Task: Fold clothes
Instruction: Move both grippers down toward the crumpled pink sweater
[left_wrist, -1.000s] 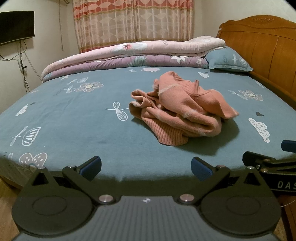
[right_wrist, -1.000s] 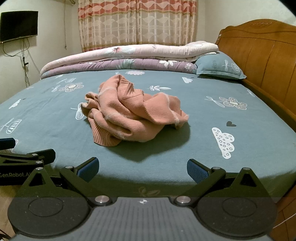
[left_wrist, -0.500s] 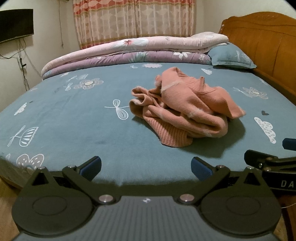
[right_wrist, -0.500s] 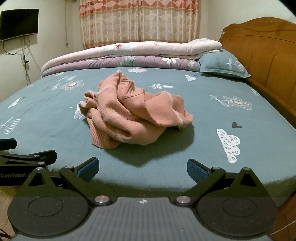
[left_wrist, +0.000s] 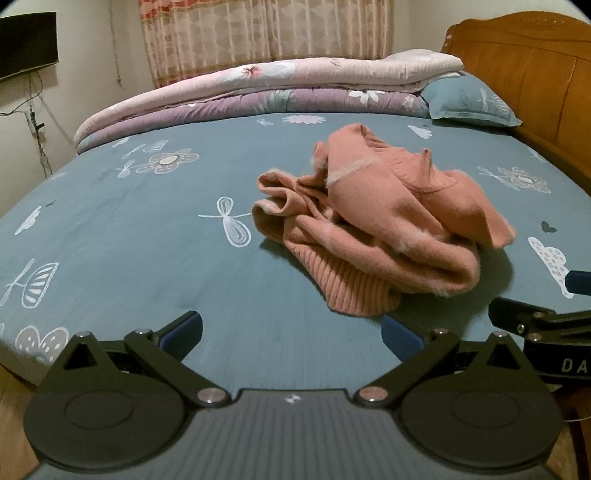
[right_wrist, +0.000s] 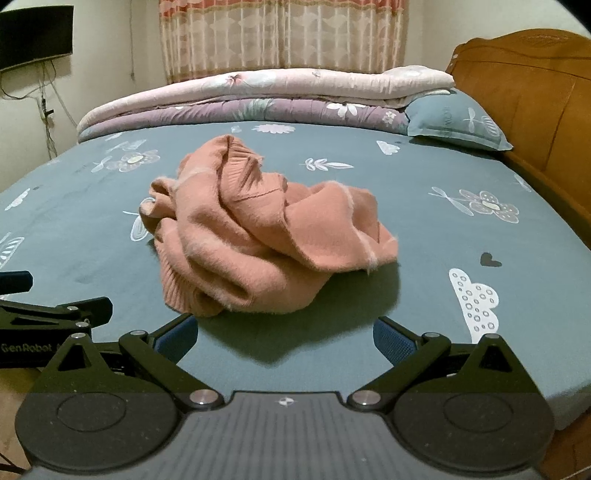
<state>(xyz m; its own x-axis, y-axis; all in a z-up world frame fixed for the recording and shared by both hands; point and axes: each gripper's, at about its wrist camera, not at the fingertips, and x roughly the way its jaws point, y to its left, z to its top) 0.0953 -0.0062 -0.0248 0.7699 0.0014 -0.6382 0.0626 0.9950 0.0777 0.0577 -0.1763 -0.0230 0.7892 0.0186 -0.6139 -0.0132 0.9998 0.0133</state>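
Both tools advanced toward sweater since earlier frames; garment now looms larger. We note left tool (left_wrist: 291, 330) spread wide, empty, hovering over bed (left_wrist: 129, 236) near edge; its right pad sits just beside ribbed hem of pink sweater (left_wrist: 373, 229). Right tool (right_wrist: 284, 334) likewise spread wide, gripping nothing. Sweater (right_wrist: 258, 236) lies crumpled mid-bed. Right view alone shows left tool at left margin; left view shows right tool at right margin.

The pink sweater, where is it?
The pink sweater lies crumpled in the middle of the blue bedsheet, just ahead of both open grippers, nearer than the folded quilts and the pillow.
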